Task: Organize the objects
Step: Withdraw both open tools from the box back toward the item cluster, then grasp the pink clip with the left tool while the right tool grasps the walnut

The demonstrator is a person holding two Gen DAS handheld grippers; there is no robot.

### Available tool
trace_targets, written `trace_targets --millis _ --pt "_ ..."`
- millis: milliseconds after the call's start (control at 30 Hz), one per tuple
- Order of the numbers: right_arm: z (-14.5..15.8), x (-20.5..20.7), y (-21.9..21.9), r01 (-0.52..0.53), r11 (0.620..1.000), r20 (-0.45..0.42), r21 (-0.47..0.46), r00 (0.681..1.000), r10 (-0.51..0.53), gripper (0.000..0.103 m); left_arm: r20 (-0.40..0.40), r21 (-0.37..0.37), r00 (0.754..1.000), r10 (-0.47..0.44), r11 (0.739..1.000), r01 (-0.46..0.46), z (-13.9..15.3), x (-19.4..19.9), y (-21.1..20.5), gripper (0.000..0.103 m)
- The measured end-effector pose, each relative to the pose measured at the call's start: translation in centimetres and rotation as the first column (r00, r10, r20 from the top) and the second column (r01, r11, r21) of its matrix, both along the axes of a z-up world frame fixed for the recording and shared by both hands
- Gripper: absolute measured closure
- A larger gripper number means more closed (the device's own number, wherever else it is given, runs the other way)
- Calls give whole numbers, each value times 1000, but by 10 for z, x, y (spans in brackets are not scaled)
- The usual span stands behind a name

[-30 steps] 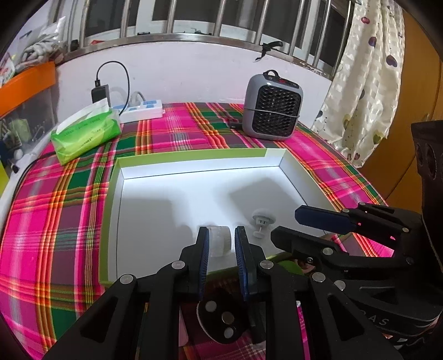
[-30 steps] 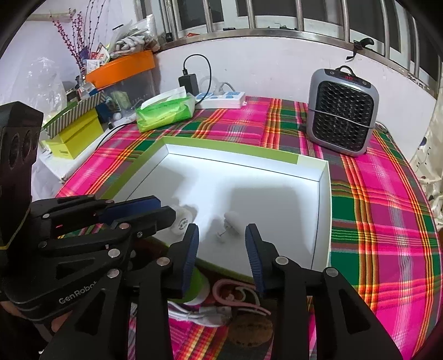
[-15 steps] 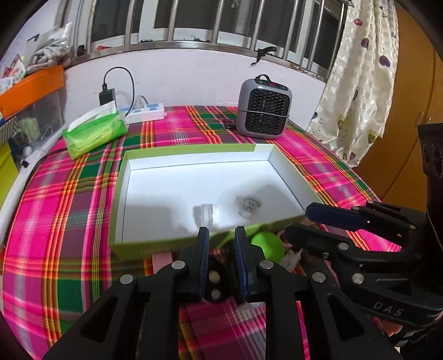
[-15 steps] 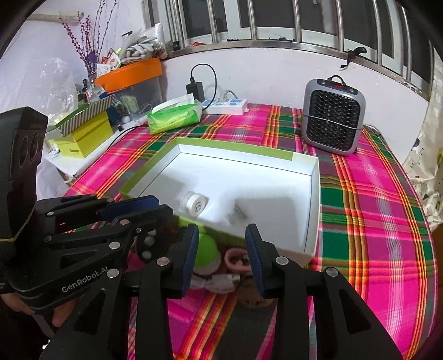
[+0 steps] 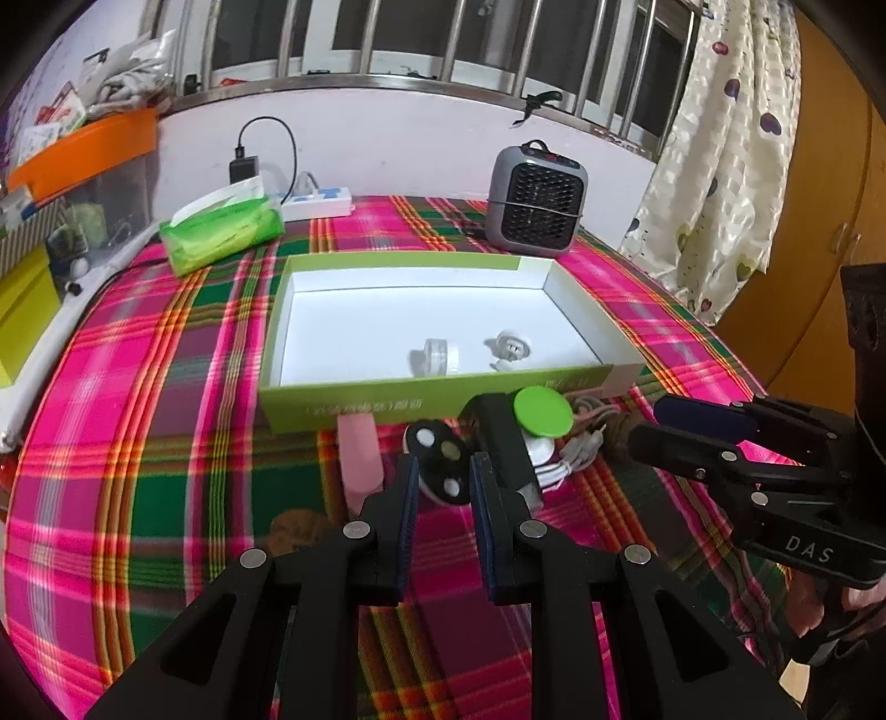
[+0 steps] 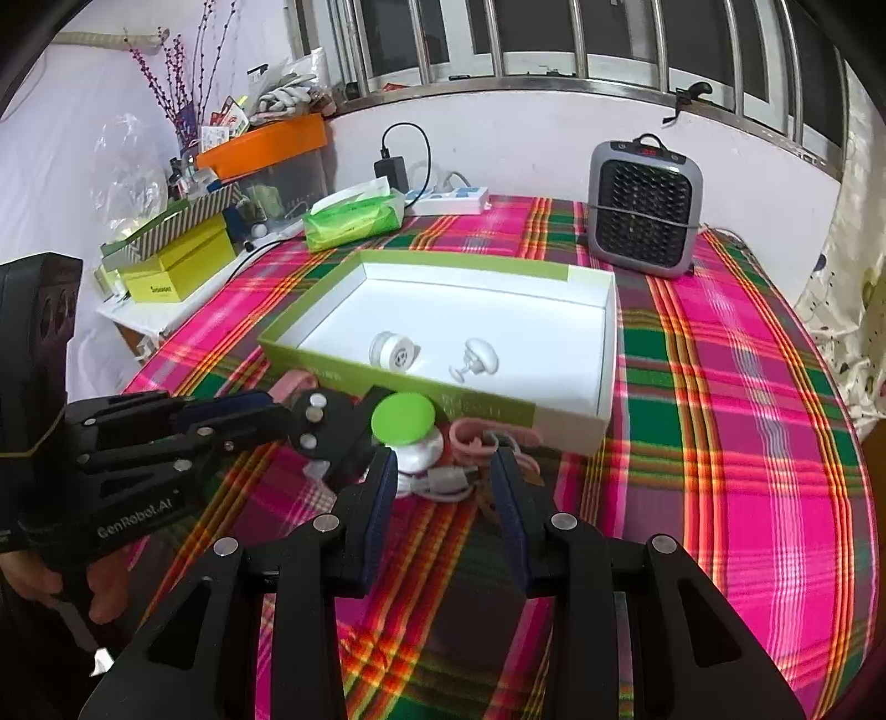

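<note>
Our left hand-held gripper (image 5: 440, 479) hovers with its jaws a narrow gap apart, pinching nothing; our right hand-held gripper (image 6: 443, 471) hangs spread and empty. Just ahead lie a green-topped white disc (image 6: 403, 420), a white cable (image 6: 437, 481) and a pink clip (image 6: 476, 432) on the table's pink-and-green plaid cloth (image 6: 720, 399). Beyond, touching them, the green-sided white box (image 6: 606, 354) holds two white pieces. The left hand-held gripper reads "GenRobot.AI", the right "DAS". A grey heater (image 6: 642, 221) stands before the barred window (image 6: 554, 33).

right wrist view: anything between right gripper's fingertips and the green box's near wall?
Yes: coiled white cable, green-topped white disc and pink clip. Right gripper.
</note>
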State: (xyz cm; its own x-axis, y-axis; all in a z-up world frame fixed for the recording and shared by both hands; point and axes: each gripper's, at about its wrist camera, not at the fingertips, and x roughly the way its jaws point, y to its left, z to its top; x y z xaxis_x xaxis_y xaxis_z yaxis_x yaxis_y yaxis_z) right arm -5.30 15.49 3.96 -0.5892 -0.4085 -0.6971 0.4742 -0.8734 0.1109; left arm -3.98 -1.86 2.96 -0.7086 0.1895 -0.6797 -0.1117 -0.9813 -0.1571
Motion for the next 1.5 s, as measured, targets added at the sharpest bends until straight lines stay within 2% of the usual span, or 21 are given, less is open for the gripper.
trace_targets --millis 600,1167,1500 --pt "-10 -5 15 57 998 33 -2 998 -57 66 2 6 999 50 999 -50 -3 11 -22 86" --pt "-19 -14 19 88 996 59 1 994 -88 66 42 -2 996 73 997 -73 -13 -12 -30 85" --pt "-25 -20 16 86 996 78 5 993 -86 65 40 -7 997 68 998 -68 -11 -20 -28 85"
